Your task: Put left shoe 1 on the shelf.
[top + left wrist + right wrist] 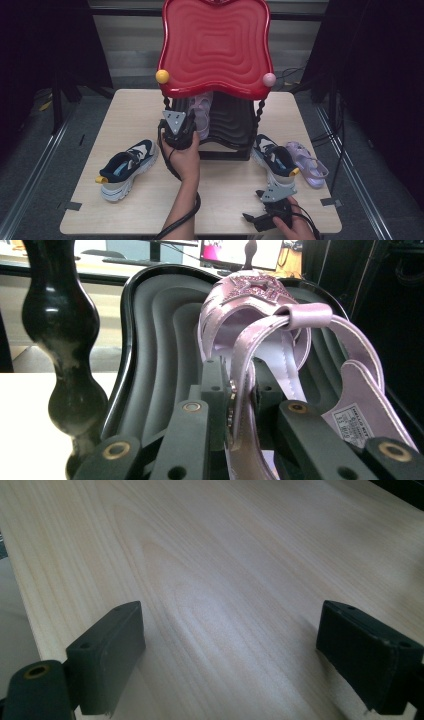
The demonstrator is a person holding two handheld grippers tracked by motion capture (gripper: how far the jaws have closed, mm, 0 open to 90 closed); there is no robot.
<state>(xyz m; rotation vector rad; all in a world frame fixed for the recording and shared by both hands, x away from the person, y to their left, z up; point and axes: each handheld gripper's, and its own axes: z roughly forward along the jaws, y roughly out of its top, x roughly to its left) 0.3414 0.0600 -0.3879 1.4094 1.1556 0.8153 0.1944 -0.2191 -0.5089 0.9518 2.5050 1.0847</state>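
From the left, a navy sneaker (125, 167) waits on the table (220, 200), while my left gripper (178, 131) reaches into the black lower shelf (160, 360) of the red-topped rack, jaws clenched on the lilac sandal's (260, 355) heel strap, I judge to seat it there toe-first. My left forearm stretches forward, wrist level. My right gripper (267, 216) idles low at the near edge, jaws spread wide over bare wood, the second sneaker (274, 160) and sandal (306, 164) beyond it.

Black grippers (179, 134), grey plates, seemingly bare forearms.
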